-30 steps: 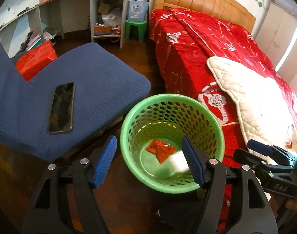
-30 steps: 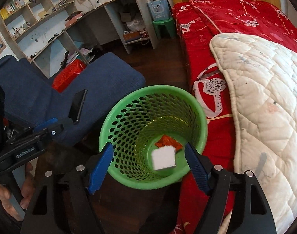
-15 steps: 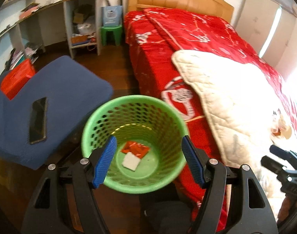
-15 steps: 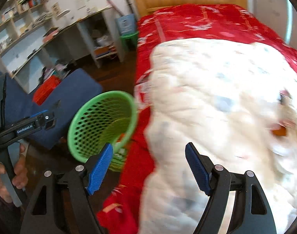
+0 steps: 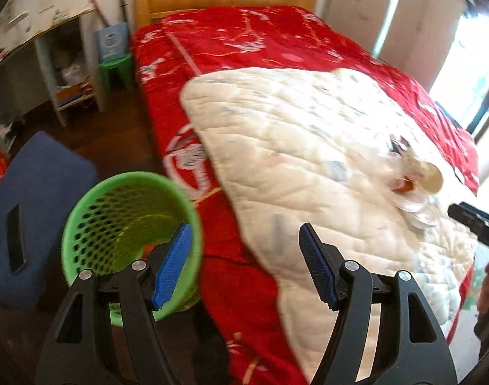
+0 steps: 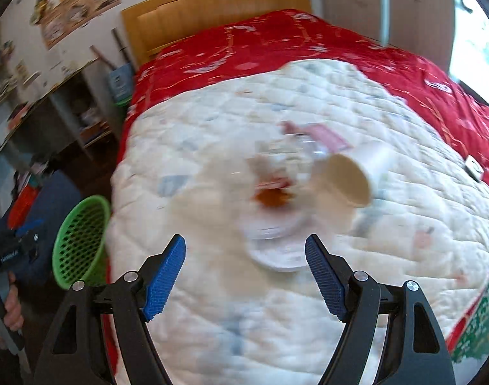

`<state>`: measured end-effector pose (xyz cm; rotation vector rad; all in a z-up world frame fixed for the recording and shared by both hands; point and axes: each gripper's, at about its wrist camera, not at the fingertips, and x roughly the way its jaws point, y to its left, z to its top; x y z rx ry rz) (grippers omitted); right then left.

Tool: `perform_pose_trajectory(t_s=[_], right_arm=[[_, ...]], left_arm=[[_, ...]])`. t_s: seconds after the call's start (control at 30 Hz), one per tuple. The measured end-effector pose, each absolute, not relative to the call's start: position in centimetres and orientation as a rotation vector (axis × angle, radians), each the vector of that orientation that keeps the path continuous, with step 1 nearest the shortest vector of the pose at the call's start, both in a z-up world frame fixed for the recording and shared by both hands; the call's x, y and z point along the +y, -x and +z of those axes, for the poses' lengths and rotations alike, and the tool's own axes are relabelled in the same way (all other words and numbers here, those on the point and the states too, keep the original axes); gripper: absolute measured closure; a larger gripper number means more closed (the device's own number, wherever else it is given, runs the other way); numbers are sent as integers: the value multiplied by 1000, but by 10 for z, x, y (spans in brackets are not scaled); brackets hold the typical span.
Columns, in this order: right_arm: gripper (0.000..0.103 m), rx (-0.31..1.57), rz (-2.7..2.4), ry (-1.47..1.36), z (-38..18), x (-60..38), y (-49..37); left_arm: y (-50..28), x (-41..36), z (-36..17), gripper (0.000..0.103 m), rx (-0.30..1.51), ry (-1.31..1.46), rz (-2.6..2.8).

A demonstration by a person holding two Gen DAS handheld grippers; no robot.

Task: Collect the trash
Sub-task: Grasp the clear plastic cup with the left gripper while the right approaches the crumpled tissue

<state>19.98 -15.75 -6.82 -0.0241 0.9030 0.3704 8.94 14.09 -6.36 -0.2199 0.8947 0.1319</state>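
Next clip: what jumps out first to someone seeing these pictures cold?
The red bedspread with a white quilt over it fills both views. A blurred heap of trash, including a paper cup on its side, lies on the quilt just ahead of the open right gripper. A green basket stands on the floor beside the bed, by the open left gripper.

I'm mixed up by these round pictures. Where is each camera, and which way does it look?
Left wrist: on the left tongs, open, looking down at the green bin and the bed.
Right wrist: on the right tongs, open, looking down at blurry trash on the white quilt; a hand shows.
Both see bin, quilt, red bedspread.
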Motion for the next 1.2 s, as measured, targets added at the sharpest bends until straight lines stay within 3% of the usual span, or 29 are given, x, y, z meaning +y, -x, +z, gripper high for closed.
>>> perform_pose_trajectory(t_s=[0.47,0.83,1.2], right_arm=[[29,955,362,-5,-99,-198,-213],[29,937,384,-15,-97,-210,-224],[29,920,401,-10,-93,-212,-235]], left_arm=[[-149,49,-61,35,922,159,-87],[-225,-11,-76,47,956,132,-224],[-265,-29,-106,48,1018,183,-303]])
